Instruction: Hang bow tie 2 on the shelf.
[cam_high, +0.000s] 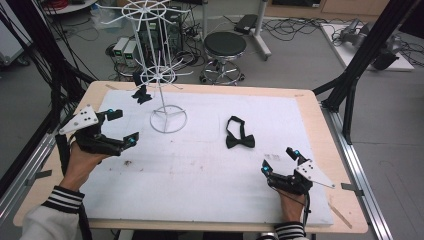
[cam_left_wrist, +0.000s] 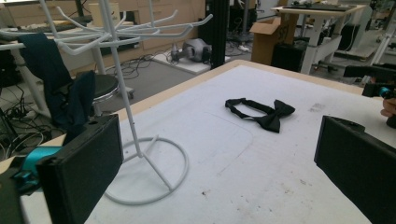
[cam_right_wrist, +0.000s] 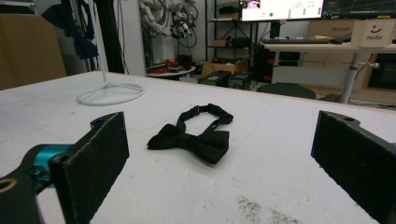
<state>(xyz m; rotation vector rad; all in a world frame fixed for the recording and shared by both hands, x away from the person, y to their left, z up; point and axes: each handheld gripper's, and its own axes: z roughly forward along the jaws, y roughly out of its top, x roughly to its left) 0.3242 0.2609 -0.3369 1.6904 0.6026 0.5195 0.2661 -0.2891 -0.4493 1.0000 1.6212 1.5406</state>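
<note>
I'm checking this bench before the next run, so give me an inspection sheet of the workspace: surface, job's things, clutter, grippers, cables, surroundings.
Surface: white mat on a wooden table; a few small dark specks on the mat.
Job's things: black bow tie lies flat on the mat, strap looped behind it; white wire rack stands left of it; a dark fabric piece hangs from the rack's lower arms.
Clutter: nothing seen on the mat.
Grippers: left gripper open and empty near the rack; right gripper open and empty, pointing at the bow tie.
Cables: many loose on the floor behind the table.
Surroundings: round stool, black frame posts, desks beyond.
</note>
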